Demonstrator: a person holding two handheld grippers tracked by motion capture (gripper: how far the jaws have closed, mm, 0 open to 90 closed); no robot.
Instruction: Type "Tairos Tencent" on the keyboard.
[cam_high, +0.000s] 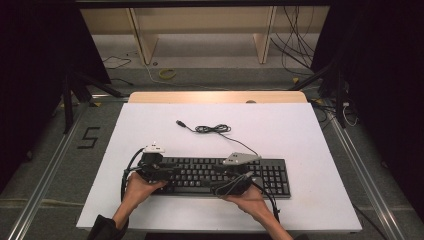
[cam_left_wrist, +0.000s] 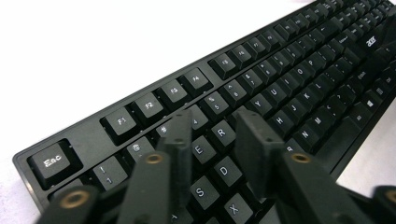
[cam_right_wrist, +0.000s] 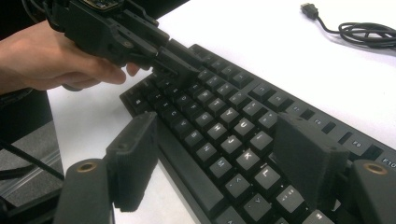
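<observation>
Left gripper (cam_high: 150, 167), right gripper (cam_high: 235, 180) — black bodies, ribbed black pads, brass screws, grey top plates, black trailing cables — dark sleeve (cam_high: 102, 229).

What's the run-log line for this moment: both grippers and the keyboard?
left gripper: jaws parted over letter keys, nothing between | right gripper: jaws open over keys | keyboard: flat on white table | USB cable: loose behind

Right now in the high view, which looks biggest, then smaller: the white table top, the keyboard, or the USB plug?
1. White table top, by far the largest.
2. Black keyboard, much smaller, lying across its near part.
3. USB plug, tiny, at the cable's end.
</observation>
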